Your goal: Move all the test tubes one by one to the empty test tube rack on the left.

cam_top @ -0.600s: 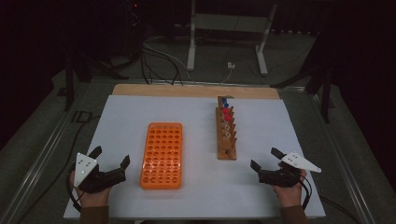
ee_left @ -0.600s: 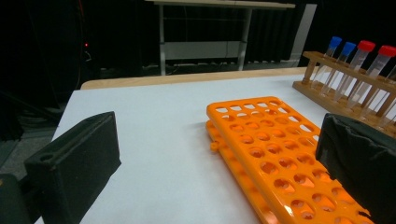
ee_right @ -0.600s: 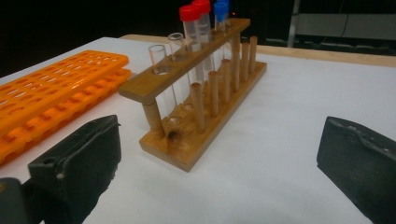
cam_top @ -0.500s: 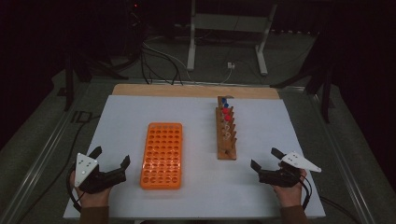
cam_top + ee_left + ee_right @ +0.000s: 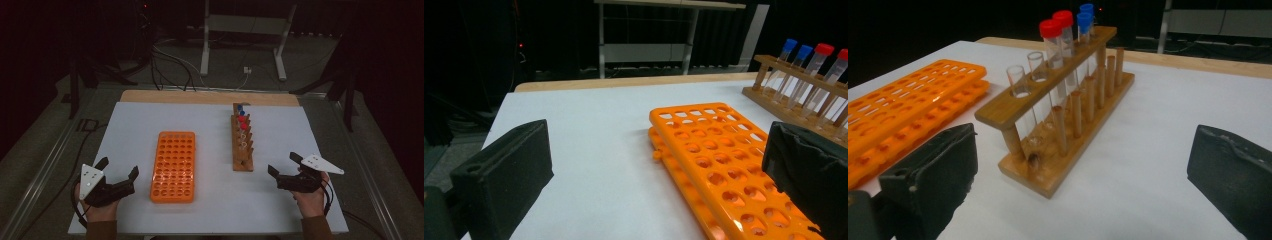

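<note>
Racks sit mid-worktop: the orange tube rack (image 5: 173,166) lies left of centre, near the front edge, and the wooden tube rack (image 5: 242,142) stands right of centre, carrying two red-capped tubes (image 5: 1057,31), two blue-capped tubes (image 5: 1085,19) and two uncapped tubes (image 5: 1025,72). Near the front left corner of the worktop (image 5: 210,120), the left claw (image 5: 118,174) is released, nothing between its jaws, just beside the orange rack. Near the front right corner, the right claw (image 5: 283,166) is also released, empty.
</note>
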`<action>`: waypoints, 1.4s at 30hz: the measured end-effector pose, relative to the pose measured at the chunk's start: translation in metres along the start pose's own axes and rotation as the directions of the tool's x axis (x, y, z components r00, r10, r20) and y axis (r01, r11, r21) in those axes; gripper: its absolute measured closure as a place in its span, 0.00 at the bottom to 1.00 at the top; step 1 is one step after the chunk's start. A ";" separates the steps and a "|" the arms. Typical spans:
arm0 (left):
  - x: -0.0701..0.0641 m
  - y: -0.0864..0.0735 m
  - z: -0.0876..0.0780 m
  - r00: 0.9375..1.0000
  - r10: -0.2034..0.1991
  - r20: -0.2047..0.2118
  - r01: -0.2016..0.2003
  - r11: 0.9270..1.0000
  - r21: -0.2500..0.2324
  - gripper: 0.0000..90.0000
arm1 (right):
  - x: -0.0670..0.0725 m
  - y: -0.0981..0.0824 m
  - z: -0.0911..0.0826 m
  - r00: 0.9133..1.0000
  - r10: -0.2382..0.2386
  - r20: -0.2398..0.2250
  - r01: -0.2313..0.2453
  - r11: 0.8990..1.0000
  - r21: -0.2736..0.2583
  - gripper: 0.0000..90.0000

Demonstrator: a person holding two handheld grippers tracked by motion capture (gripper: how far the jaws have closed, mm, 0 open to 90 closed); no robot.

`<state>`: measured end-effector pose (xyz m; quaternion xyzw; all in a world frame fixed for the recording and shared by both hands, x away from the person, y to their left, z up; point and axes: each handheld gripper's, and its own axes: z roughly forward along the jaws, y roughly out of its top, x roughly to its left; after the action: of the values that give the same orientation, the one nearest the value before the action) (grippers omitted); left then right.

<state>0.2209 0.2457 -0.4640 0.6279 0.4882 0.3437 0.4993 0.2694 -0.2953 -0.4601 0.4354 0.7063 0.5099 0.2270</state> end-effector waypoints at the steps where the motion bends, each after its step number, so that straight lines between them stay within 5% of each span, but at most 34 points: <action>1: 0.000 0.000 0.000 1.000 0.006 0.000 -0.006 1.000 0.005 0.01 | 0.000 0.002 0.002 1.000 0.001 -0.003 -0.001 1.000 0.004 0.00; 27: -0.001 -0.001 0.002 1.000 0.005 0.009 -0.005 1.000 0.011 0.01 | 0.016 0.047 0.055 0.997 -0.035 -0.076 0.039 0.997 0.062 0.06; 31: -0.002 -0.001 0.003 1.000 0.002 0.009 -0.002 1.000 0.012 0.01 | 0.024 0.049 0.065 0.992 -0.074 -0.098 0.084 0.991 0.105 0.16; 33: -0.003 -0.001 0.004 1.000 0.010 0.011 -0.010 1.000 0.014 0.01 | 0.028 0.047 0.074 0.990 -0.101 -0.102 0.114 0.984 0.135 0.32; 34: -0.003 -0.001 0.004 1.000 0.010 0.011 -0.010 1.000 0.014 0.01 | 0.028 0.047 0.074 0.990 -0.101 -0.102 0.114 0.984 0.135 0.32; 37: -0.003 -0.001 0.004 1.000 0.012 0.014 -0.012 1.000 0.016 0.01 | 0.033 0.043 0.084 0.989 -0.127 -0.079 0.139 0.976 0.167 0.57; 42: -0.003 -0.001 0.004 1.000 0.012 0.015 -0.013 1.000 0.015 0.01 | 0.034 0.041 0.094 0.989 -0.123 -0.087 0.137 0.975 0.177 0.72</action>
<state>0.2233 0.2414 -0.4661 0.6373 0.4831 0.3383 0.4961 0.3394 -0.2130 -0.4539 0.3876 0.7851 0.4432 0.1921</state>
